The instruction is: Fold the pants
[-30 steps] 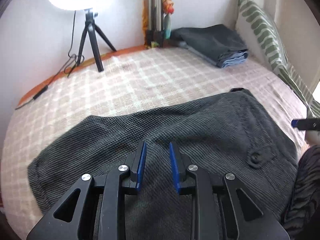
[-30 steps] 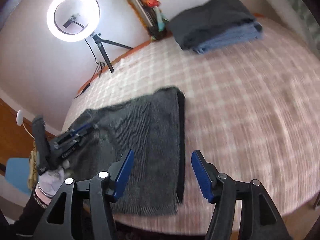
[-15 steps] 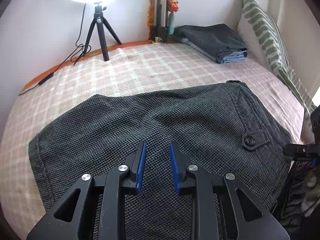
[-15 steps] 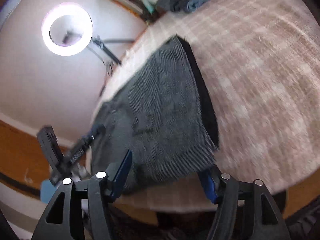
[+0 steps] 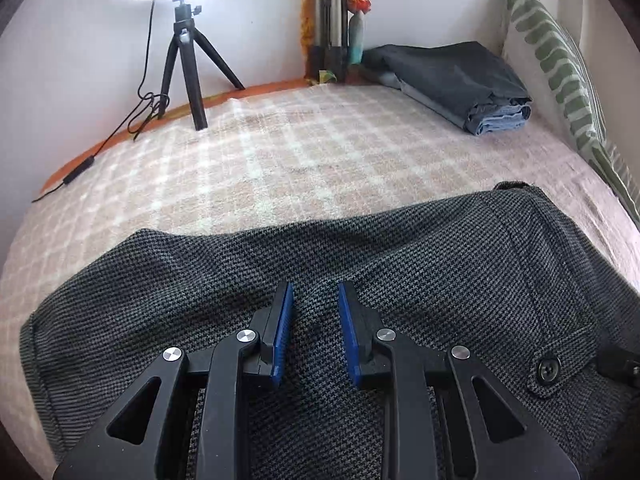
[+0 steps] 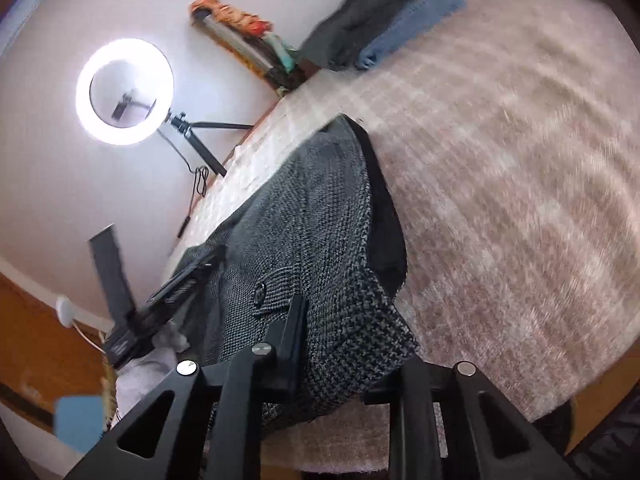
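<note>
A: Left claw (image 5: 313, 300)?
B: Jaws parted, empty, still hovering over the pants (image 5: 400, 272) lying on the bed (image 5: 320, 152).
A: Right claw (image 6: 344, 344)?
B: It has closed in around the waist corner; grip uncertain. Folding seems imminent.

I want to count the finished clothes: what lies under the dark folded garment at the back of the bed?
Under the dark folded garment lies a folded blue one, with only its edge showing. Anything deeper is covered.

left hand-held gripper (image 5: 313, 322): jaws apart (narrow gap) | right hand-held gripper (image 6: 340, 364): jaws wide, tilted
</note>
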Motion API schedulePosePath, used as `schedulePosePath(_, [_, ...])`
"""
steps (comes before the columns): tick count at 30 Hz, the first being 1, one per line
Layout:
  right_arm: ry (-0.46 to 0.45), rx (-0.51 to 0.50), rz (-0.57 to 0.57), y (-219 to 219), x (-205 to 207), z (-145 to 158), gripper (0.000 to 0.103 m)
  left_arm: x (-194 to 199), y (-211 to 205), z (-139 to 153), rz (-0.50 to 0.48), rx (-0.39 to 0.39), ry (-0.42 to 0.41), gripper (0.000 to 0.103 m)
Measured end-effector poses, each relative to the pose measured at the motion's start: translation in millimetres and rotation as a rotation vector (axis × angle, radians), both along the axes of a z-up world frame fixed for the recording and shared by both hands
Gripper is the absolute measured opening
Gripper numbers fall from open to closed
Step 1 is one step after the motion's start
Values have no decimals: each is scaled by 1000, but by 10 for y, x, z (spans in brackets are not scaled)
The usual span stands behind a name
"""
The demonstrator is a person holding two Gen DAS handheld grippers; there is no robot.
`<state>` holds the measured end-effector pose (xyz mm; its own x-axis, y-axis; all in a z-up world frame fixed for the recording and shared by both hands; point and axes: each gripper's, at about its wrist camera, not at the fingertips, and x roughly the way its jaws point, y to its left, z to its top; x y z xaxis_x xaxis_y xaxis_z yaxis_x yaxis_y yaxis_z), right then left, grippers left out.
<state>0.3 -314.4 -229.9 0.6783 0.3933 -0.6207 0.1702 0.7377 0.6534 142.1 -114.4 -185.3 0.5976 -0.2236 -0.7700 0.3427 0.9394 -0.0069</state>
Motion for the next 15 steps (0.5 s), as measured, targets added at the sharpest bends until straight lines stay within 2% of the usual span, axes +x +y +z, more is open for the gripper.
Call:
schedulePosePath(2, [-24, -100, 12, 128, 26, 164, 17, -1, 61, 62, 11, -14, 2, 22])
schedulePosePath(5, [-62, -191, 43, 288, 58, 374, 17, -111, 186, 165, 26, -31, 36, 22])
schedulePosePath(9, [-112, -296, 92, 481, 96, 624, 16, -554, 408, 303, 4, -74, 47, 22])
schedulePosePath(13, [-150, -342, 127, 620, 155, 754, 16, -772, 478, 73, -4, -62, 102, 22])
schedulePosePath(15, [-163, -358, 143, 691, 170, 804, 16, -788, 486, 29, 6, -85, 69, 22])
